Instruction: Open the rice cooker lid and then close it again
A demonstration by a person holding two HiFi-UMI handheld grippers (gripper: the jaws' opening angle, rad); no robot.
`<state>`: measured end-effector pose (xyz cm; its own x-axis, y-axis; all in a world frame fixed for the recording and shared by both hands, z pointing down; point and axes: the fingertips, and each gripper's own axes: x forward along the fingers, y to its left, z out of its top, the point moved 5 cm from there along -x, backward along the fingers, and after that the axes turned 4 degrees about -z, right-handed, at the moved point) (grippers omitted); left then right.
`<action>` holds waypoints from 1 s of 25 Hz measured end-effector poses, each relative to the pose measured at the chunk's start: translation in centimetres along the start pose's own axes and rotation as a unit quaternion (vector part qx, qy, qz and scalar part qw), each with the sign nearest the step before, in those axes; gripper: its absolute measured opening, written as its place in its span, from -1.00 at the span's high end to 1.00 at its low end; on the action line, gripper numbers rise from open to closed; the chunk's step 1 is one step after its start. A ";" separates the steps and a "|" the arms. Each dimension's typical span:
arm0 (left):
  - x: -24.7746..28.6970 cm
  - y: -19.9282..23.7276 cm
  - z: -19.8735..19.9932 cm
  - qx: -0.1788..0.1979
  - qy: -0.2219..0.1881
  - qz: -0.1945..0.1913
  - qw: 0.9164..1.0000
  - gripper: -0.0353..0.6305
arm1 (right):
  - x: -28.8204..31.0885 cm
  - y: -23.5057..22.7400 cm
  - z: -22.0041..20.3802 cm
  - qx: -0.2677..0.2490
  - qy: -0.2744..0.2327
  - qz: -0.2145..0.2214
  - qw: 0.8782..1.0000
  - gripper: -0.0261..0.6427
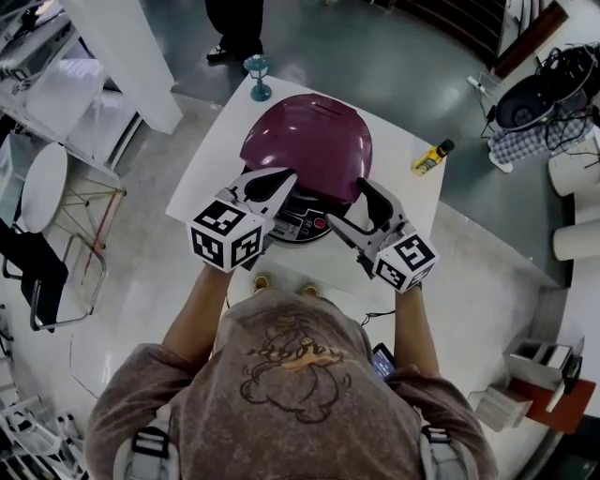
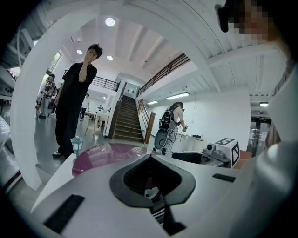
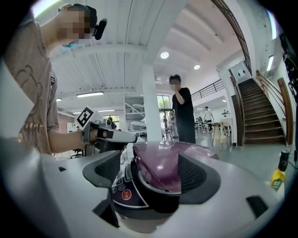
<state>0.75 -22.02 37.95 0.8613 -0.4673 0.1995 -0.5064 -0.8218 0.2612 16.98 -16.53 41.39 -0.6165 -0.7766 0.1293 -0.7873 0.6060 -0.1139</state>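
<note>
The rice cooker stands on the white table (image 1: 211,155), with its purple domed lid (image 1: 309,141) down over the body and the control panel (image 1: 302,225) facing me. My left gripper (image 1: 286,176) rests at the lid's front left edge. Its jaws meet at the tips, and I see nothing gripped between them (image 2: 150,160). My right gripper (image 1: 354,208) is at the cooker's front right. In the right gripper view its jaws (image 3: 151,174) stand wide apart astride the lid's front lip (image 3: 160,165), with a gap on the left side.
A yellow bottle (image 1: 431,157) lies near the table's right edge. A small teal lantern (image 1: 258,77) stands at the far edge, and a person in black (image 1: 239,28) stands beyond it. A black chair (image 1: 42,272) is on the floor at left.
</note>
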 end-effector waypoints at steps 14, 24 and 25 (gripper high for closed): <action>0.9 0.6 -1.3 0.006 0.047 0.008 0.999 0.83 | -0.1 -0.5 -0.8 0.040 -0.004 -0.005 0.999 -0.09; 0.8 0.5 -2.4 0.013 0.067 0.013 0.998 0.83 | -0.1 -0.9 -1.5 0.045 0.011 -0.021 0.999 0.15; 0.9 0.5 -2.5 0.015 0.071 0.013 0.997 0.83 | -0.1 -1.0 -1.5 0.047 0.012 -0.024 0.999 0.18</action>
<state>1.12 -22.05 40.59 0.8325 -0.4393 0.3374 -0.5249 -0.8203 0.2270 17.80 -16.77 42.99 -0.5796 -0.7989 0.1606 -0.8119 0.5492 -0.1983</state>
